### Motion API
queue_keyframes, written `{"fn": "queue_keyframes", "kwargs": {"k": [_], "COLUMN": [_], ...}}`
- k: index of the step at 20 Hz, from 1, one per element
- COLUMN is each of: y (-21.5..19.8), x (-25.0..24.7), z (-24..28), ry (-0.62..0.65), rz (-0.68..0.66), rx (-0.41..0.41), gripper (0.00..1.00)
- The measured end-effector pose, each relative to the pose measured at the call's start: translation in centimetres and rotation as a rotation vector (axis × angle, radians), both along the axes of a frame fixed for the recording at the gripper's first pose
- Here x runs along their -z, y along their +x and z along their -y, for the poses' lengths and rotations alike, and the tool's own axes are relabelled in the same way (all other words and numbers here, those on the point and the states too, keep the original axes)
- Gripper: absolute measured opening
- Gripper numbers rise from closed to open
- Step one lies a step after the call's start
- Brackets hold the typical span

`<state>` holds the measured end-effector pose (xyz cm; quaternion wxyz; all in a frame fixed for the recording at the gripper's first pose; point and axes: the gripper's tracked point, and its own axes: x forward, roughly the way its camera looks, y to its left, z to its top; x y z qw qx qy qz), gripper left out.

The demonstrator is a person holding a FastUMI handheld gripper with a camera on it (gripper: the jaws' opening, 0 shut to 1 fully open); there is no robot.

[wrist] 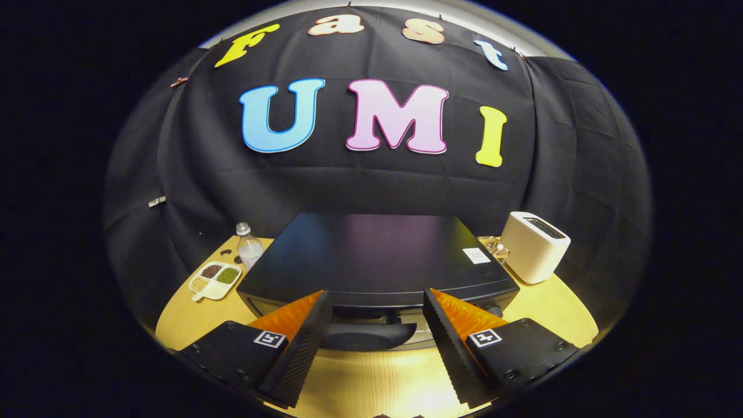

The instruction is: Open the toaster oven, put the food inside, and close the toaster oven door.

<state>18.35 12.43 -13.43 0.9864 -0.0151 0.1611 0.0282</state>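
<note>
Claw (376, 310) spread wide, gripping nothing. Toaster oven (377, 258) directly ahead on counter (371, 380), black top facing up, door closed. Door handle (367, 335) lies between fingers (302, 342), close to tips; contact not discernible. White sticker (476, 255) on oven top, ahead-right. White slot toaster (534, 247) beyond right finger, beside oven. Ahead-left of left finger: divided dish (215, 280) holding grains in compartments; clear bottle (249, 247) upright just behind it, near oven's left side. Food item for loading not identifiable.
</note>
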Motion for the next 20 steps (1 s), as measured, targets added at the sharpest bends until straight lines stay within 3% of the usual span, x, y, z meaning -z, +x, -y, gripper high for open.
{"fn": "queue_keyframes", "kwargs": {"k": [8, 20], "y": [-1.1, -8.6], "x": [1.3, 4.4], "z": [-0.4, 0.3], "ry": [0.042, 0.023], "rz": [-0.033, -0.095], "rx": [-0.019, -0.051], "gripper": [0.95, 0.95]}}
